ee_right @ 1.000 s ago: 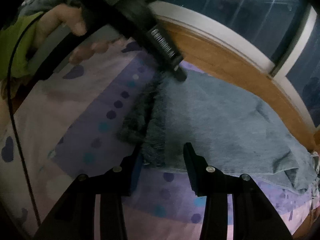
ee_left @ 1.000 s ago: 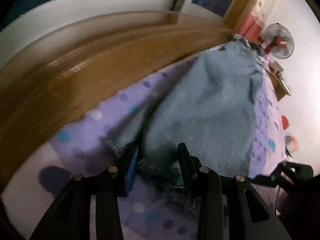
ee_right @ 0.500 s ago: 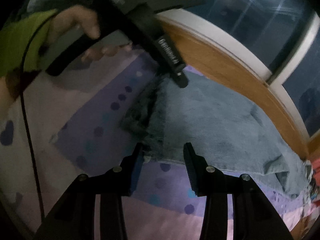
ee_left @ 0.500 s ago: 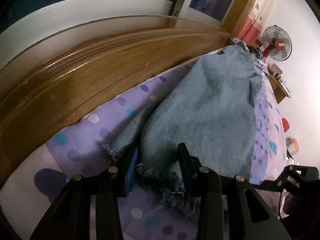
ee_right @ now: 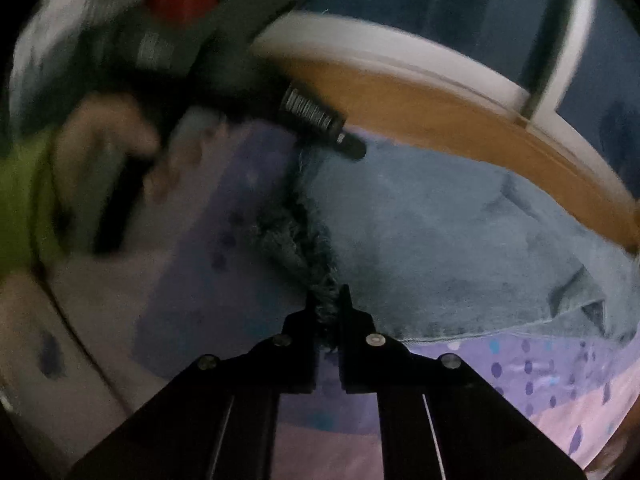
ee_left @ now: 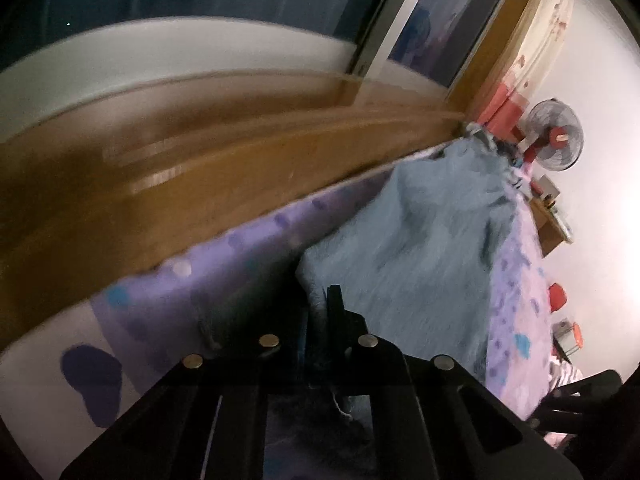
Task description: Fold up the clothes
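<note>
- The blue-grey denim garment (ee_right: 440, 240) is thick, rough cloth with a fuzzy, frayed edge (ee_right: 304, 236).
- The purple dotted bed sheet (ee_left: 240, 264) is soft, matt cloth.
- The brown wooden bed frame (ee_left: 200, 168) looks smooth and shiny.
- The black plastic fingers (ee_left: 340, 320) look hard and dull, with small shiny metal rivets (ee_left: 269, 340).

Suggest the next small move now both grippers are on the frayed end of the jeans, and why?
Probably lift both ends together and carry them toward the far end. The left gripper and right gripper are each shut on the frayed hem of the jeans, which otherwise lie flat along the dotted bedsheet beside the wooden bed frame. Rising evenly should keep the hem straight for the fold.
</note>
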### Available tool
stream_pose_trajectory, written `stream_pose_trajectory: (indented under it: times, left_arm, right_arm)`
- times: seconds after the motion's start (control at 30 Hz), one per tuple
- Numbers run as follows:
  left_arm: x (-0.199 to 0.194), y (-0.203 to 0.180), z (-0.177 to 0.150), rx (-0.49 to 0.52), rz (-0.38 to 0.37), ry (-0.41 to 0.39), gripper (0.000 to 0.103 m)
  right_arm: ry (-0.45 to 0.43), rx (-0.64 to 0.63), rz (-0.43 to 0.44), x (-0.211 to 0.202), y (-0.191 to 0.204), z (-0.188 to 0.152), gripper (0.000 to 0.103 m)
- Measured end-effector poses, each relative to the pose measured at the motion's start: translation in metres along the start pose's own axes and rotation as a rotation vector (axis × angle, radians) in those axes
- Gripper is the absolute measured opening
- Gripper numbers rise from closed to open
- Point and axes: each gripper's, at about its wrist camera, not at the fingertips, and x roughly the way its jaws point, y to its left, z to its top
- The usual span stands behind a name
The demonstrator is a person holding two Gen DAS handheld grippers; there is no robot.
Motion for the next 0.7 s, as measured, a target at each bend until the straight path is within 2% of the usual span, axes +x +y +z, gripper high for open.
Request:
stream_pose_trajectory:
  times: [0.1,0.17,0.33,0.43,0.5,0.57,0.6,0.63,0.7]
  left_arm:
    - [-0.016,0.001,0.017,0.003,0.02,-0.058,0.008]
    - [-0.02,0.008,0.025,-0.001,0.03,-0.061,0.008]
    - [0.003,0.014,0.017,0.027,0.1,0.031,0.008]
    - [0.018,0.017,0.003,0.043,0.169,0.07,0.008]
    - [0.024,0.019,-0.004,0.044,0.2,0.075,0.012]
    - [0.023,0.019,-0.005,0.034,0.211,0.063,0.016]
    - [0.023,0.019,-0.006,0.031,0.221,0.064,0.021]
    - [0.021,0.02,-0.006,0.028,0.233,0.065,0.026]
    - [0.014,0.021,-0.006,0.022,0.268,0.064,0.028]
  right_arm:
    - [-0.064,-0.009,0.068,-0.02,0.006,0.025,0.006]
    - [-0.083,-0.027,0.086,-0.017,0.015,0.036,0.006]
    - [-0.015,-0.028,0.117,0.024,0.024,0.038,0.005]
    - [0.031,-0.03,0.131,0.039,0.032,0.021,0.006]
    - [0.054,-0.034,0.134,0.049,0.034,0.014,0.006]
    - [0.04,-0.045,0.126,0.051,0.036,0.011,0.006]
    - [0.038,-0.048,0.125,0.051,0.037,0.011,0.006]
    - [0.037,-0.046,0.133,0.049,0.036,0.012,0.009]
    - [0.015,-0.025,0.162,0.035,0.032,0.015,0.01]
